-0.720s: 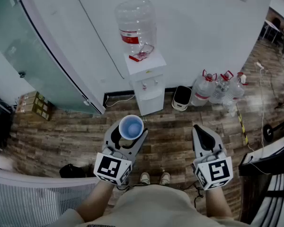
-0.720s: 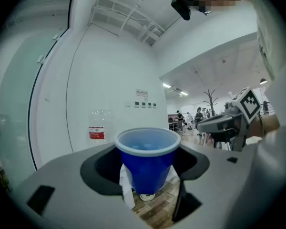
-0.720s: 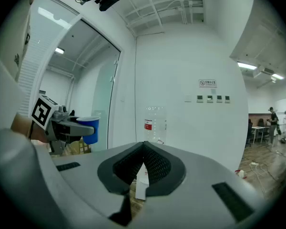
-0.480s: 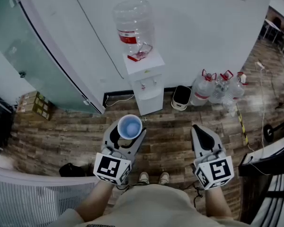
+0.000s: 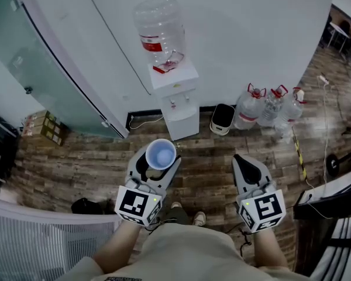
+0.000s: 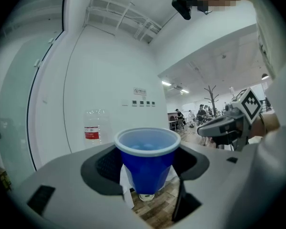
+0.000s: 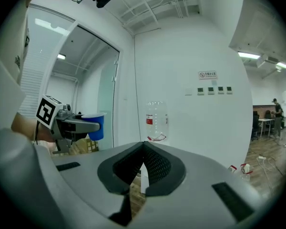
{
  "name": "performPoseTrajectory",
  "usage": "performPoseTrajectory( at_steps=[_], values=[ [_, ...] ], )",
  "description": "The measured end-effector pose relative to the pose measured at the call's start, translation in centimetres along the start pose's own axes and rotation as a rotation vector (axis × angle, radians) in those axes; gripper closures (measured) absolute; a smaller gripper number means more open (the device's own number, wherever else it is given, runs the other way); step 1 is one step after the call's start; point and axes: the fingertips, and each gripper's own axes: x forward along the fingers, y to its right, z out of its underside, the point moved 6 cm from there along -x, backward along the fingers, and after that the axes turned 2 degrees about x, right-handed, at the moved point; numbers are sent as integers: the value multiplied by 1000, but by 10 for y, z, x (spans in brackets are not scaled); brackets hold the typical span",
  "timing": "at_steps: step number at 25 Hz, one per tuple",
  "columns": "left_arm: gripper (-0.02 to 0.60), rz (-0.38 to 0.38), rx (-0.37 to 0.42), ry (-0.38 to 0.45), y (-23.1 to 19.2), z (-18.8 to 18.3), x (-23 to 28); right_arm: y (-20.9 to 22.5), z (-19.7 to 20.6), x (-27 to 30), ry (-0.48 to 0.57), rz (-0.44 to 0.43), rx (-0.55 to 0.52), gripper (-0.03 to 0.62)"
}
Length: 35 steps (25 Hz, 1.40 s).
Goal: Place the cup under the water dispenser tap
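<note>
Overhead and both gripper views share the dispenser (image 5: 180, 111).
</note>
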Motion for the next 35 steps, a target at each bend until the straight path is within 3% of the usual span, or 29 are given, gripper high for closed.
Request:
performPoseTrajectory(
  at_steps=[18,26,35],
  values=[
    [283,1,-3,-2,-38,14,71,44,12,65,-55,-17,30,588],
    [281,26,-23,-10,-92,36,137,75,12,147,-101,-2,43,588],
    [281,148,-45,42,-152,66,240,121,16,261,-149,53,90,588]
  ],
)
